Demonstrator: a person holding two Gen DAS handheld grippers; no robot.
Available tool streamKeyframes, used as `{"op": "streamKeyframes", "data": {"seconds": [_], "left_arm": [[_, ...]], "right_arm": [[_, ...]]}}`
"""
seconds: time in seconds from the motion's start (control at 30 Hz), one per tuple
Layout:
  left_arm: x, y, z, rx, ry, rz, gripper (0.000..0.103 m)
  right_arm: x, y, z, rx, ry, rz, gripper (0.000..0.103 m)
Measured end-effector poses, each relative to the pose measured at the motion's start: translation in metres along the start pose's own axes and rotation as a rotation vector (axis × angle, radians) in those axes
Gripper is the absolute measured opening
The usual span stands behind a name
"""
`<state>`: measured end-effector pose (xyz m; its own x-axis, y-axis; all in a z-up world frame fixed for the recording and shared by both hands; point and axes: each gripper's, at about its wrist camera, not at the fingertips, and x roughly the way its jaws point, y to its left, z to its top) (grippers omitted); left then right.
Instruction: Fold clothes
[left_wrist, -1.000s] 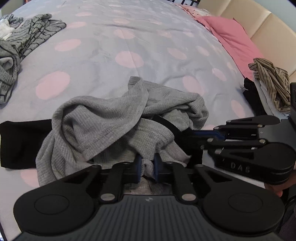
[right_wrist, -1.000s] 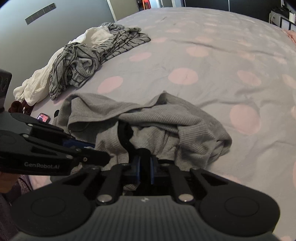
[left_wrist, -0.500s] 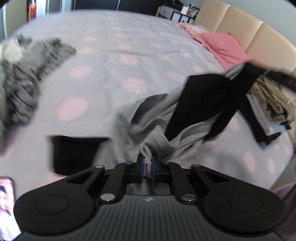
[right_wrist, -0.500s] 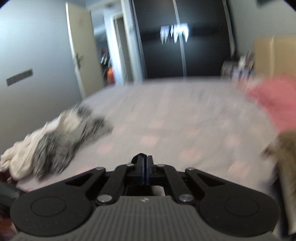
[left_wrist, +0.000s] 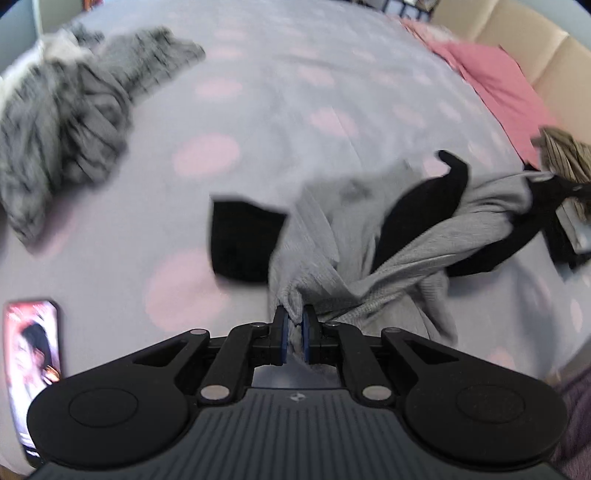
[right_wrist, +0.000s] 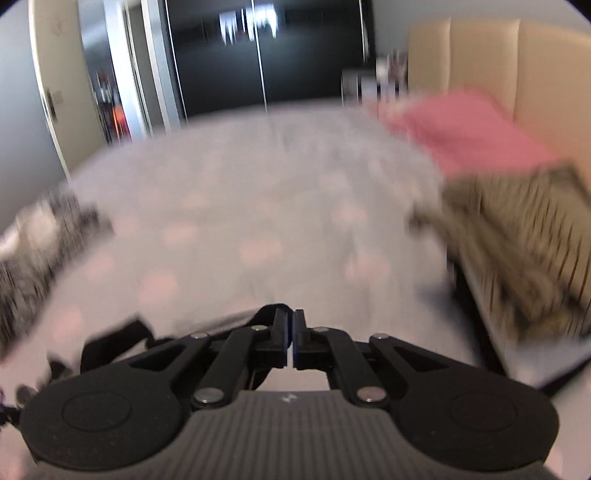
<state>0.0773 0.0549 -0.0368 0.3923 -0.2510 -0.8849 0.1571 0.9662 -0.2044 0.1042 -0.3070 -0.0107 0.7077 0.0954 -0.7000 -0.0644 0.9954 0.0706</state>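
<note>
Grey top (left_wrist: 417, 254) with black trim hung stretched, left fingers (left_wrist: 283, 328) pinching its edge, right fingers (right_wrist: 280, 334) clamped together; bed (left_wrist: 295, 92) beyond lay mostly bare.

A wide bed (left_wrist: 280, 85) fills most of both views, covered in a pale grey spread with soft pink dots. Along its right side runs a padded cream headboard (right_wrist: 517, 74) in upright panels, with a pink pillow (right_wrist: 472, 136) lying against it. At the far end of the room stands a dark, glossy wardrobe (right_wrist: 266, 62) whose doors catch the reflection of a ceiling light. To its left a cream door (right_wrist: 51, 85) stands open beside a grey wall (right_wrist: 18, 122). Some small clutter sits in the far right corner, too blurred to make out. The room is evenly lit.
</note>
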Motion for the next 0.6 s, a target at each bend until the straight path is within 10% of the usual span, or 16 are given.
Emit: {"op": "streamKeyframes", "data": {"seconds": [0.2,0.33,0.4,0.6], "left_arm": [[0.004,-0.016,-0.012,0.087,0.011,-0.009,0.008],[-0.008,-0.013,-0.009,0.078,-0.027,-0.026,0.038],[-0.018,-0.01,-0.007,0.049,-0.071,-0.05,0.054],[-0.014,-0.003,0.01,-0.061,-0.103,-0.1,0.059]], "right_arm": [[0.01,0.002,-0.019,-0.046,0.091,0.007,0.019],[-0.013,0.006,-0.015,-0.056,0.002,0.022,0.038],[-0.021,0.014,-0.009,-0.049,-0.015,0.09,0.043],[-0.001,0.061,-0.006,-0.023,0.097,0.327,0.049]]}}
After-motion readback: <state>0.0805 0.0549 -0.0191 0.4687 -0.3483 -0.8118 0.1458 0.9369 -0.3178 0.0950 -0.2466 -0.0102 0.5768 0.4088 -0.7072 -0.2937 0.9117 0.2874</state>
